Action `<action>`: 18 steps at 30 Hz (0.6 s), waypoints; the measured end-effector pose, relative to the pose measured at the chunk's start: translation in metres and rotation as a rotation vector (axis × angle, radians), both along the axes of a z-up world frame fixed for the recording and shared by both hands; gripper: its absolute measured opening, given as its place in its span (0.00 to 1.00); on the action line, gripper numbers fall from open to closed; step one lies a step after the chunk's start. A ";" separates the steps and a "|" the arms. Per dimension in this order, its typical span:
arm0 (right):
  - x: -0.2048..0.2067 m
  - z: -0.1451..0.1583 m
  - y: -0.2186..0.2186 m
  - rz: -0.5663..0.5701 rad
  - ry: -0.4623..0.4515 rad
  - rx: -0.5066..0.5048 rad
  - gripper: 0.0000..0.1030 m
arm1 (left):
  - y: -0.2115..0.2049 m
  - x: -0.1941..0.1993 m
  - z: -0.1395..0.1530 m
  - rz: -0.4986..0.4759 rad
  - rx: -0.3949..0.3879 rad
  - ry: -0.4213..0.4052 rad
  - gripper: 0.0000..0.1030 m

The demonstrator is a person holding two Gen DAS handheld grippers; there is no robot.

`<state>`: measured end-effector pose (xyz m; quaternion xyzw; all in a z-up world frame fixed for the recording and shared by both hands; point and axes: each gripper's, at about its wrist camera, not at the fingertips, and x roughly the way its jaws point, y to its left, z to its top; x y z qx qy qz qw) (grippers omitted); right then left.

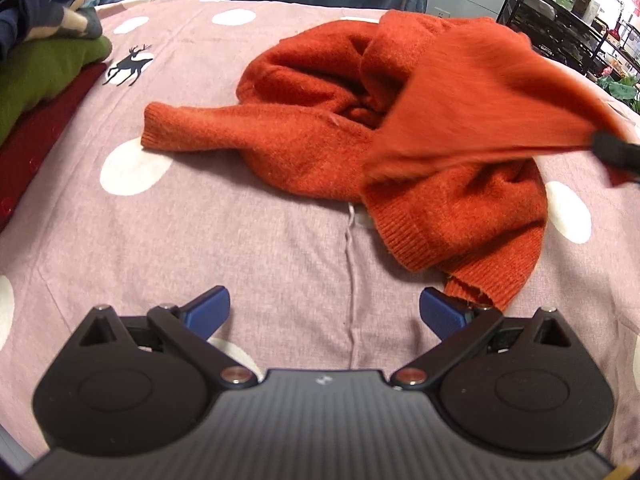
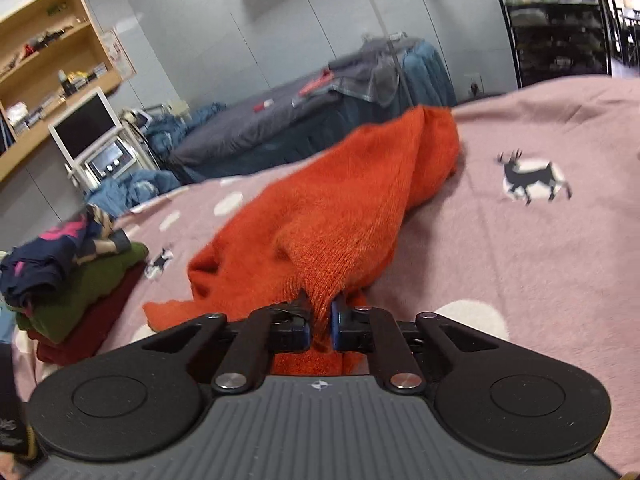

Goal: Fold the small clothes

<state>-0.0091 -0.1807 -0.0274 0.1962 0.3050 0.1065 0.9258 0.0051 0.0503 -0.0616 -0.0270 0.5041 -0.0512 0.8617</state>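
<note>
An orange knit sweater (image 1: 400, 136) lies crumpled on the pink bedspread (image 1: 200, 216), one sleeve stretched out to the left. My left gripper (image 1: 324, 312) is open and empty, hovering just in front of the sweater's ribbed hem. My right gripper (image 2: 320, 320) is shut on a fold of the sweater (image 2: 340, 216) and lifts that part off the bed; it shows at the right edge of the left wrist view (image 1: 616, 152).
A stack of folded clothes (image 1: 44, 64), navy on green on dark red, sits at the bed's left side and also shows in the right wrist view (image 2: 72, 284). Beyond the bed are another bed with grey bedding (image 2: 288, 120), wooden shelves (image 2: 48, 60) and a black rack (image 2: 560, 40).
</note>
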 end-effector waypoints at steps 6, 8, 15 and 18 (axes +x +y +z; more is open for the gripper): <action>-0.070 0.035 -0.069 -0.126 -0.104 -0.063 0.13 | -0.003 -0.001 0.000 -0.011 -0.003 -0.011 1.00; -0.089 0.043 -0.102 -0.215 -0.107 -0.099 0.13 | -0.006 -0.001 -0.002 -0.012 0.000 -0.009 1.00; -0.133 0.038 -0.153 -0.385 -0.016 -0.194 0.14 | -0.027 -0.001 0.000 -0.058 0.002 -0.026 1.00; -0.130 0.028 -0.141 -0.346 -0.012 -0.213 0.22 | -0.039 -0.002 0.005 -0.088 0.012 -0.055 1.00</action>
